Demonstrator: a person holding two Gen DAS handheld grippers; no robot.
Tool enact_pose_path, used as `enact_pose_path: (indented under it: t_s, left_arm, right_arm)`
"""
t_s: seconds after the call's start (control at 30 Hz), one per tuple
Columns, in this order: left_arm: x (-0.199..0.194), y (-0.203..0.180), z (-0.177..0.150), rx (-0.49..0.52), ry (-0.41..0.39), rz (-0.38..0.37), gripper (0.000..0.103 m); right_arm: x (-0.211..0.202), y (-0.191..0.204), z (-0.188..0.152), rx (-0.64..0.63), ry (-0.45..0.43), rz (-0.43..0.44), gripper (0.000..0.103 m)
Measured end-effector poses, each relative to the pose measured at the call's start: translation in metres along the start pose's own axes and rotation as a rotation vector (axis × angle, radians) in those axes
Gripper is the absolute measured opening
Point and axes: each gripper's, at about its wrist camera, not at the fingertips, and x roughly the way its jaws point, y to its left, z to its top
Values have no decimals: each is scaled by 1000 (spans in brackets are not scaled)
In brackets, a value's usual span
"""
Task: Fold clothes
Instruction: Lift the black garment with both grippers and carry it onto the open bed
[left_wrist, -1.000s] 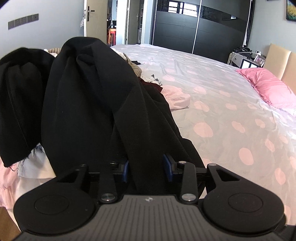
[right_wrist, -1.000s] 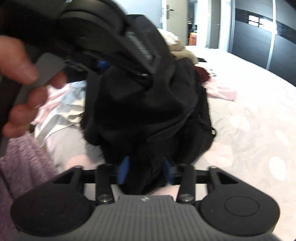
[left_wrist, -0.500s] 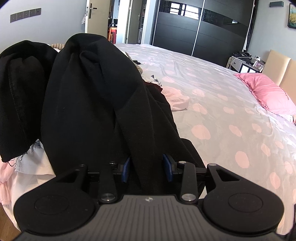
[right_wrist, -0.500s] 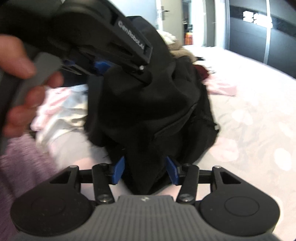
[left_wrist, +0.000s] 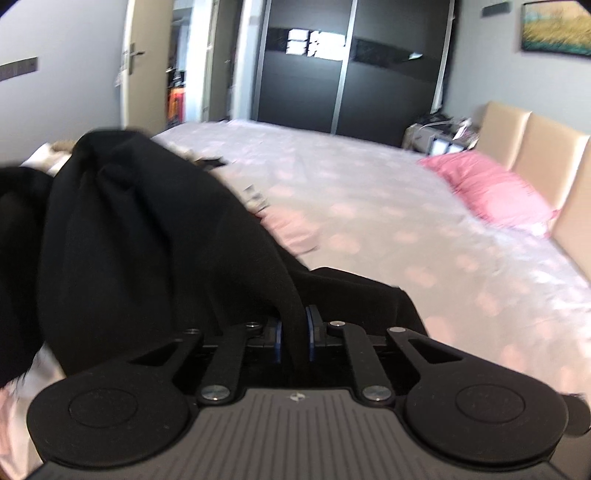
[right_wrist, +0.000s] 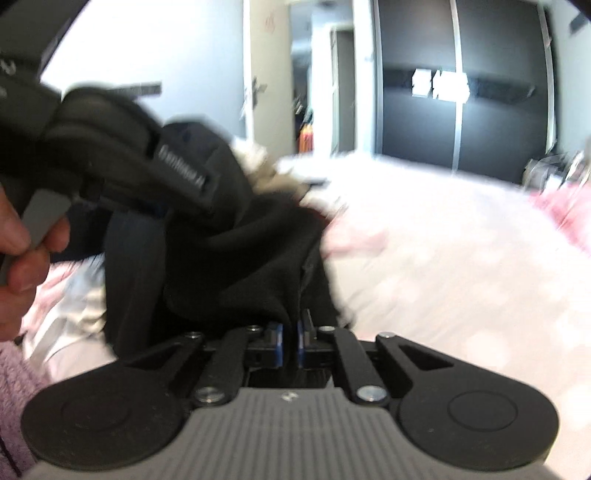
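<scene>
A black garment (left_wrist: 147, 240) is bunched up at the bed's near left edge. My left gripper (left_wrist: 294, 332) has its jaws closing, and the blue pads pinch a fold of this black cloth. In the right wrist view the same black garment (right_wrist: 251, 266) rises in front of my right gripper (right_wrist: 290, 338). The right jaws are closing too, nearly together, with an edge of the cloth caught between the pads. The left gripper's body (right_wrist: 110, 158) shows at upper left there, held by a hand (right_wrist: 22, 251).
The bed (left_wrist: 369, 206) has a pale cover with pink dots. A pink pillow (left_wrist: 491, 192) lies by the beige headboard (left_wrist: 535, 155). Pink and white clothes (right_wrist: 70, 288) are heaped at the left edge. A small pink garment (left_wrist: 291, 232) lies behind the black one.
Both grippers' jaws have closed in from wide apart onto the black cloth. Both views have lifted and tilted up and are now blurred with motion.
</scene>
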Motion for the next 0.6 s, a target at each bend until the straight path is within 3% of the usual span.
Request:
enact_pose_path:
  t_s: [0.13, 0.33, 0.43, 0.5, 0.6]
  left_arm:
    - [-13, -42, 26, 77, -45, -118, 10]
    - [-23, -125, 50, 182, -51, -372, 10]
    - [-10, -164, 44, 249, 7, -457, 12]
    - [8, -180, 35, 267, 90, -494, 15]
    - [30, -184, 14, 238, 238, -541, 20]
  right_arm:
    - [-39, -43, 24, 23, -76, -70, 8]
    - [-119, -122, 60, -33, -157, -211, 8]
    - [-147, -150, 63, -110, -132, -293, 8]
    - [-155, -168, 59, -142, -59, -326, 8]
    - [-153, -197, 37, -120, 92, -306, 8]
